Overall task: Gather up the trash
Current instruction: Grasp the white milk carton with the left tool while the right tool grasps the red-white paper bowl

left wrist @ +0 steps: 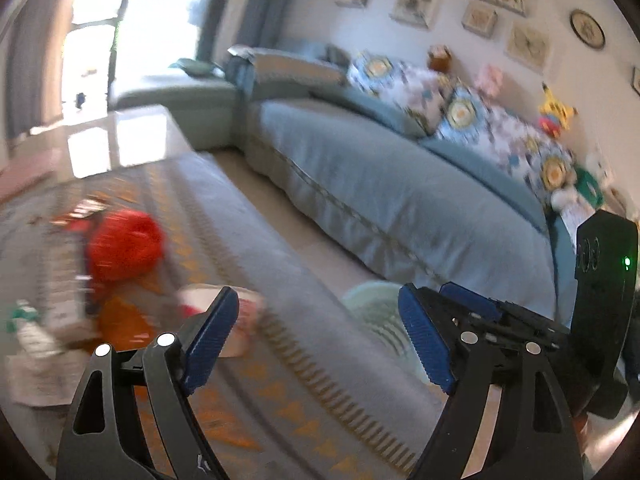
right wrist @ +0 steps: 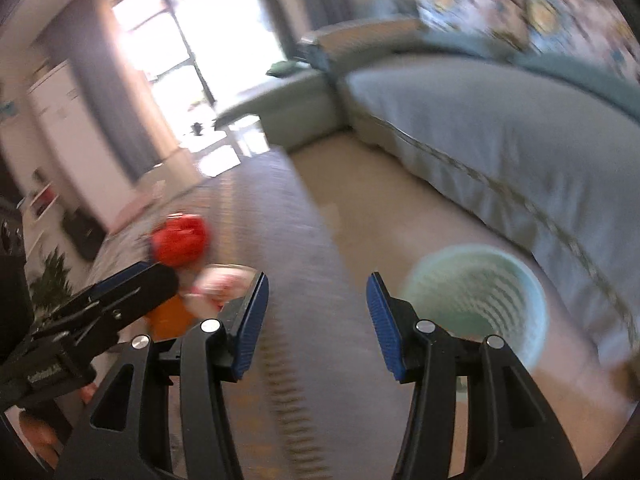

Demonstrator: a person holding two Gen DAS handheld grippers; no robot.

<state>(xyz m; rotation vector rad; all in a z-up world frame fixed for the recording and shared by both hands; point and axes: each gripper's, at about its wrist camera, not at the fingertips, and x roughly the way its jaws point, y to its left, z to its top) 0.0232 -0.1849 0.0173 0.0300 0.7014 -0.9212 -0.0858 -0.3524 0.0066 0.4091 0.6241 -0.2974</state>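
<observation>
Setting: A living room, both views smeared by motion blur; a grey patterned rug runs beside a blue-covered sofa.

Trash: Litter lies clustered on the rug at about 9 o'clock in the left wrist view: a red crumpled bag, an orange wrapper, a white-and-red paper cup tipped on its side, and pale papers nearer the lens. None of it is held by either tool.

Bin: A pale green slatted wastebasket stands upright on the bare floor between rug and sofa, at about 4 o'clock in the right wrist view, its mouth open to receive the litter; nothing can be made out inside it.

Left gripper: Jaws spread wide, nothing between the blue pads; it hangs above the rug's fringe, the cup just behind its left finger.

Right gripper: Jaws partly spread and empty, aimed down the rug's edge with the bin just beside its right finger.

Reading: Both tools look poised between pile and bin, likely ready for a pickup.
</observation>
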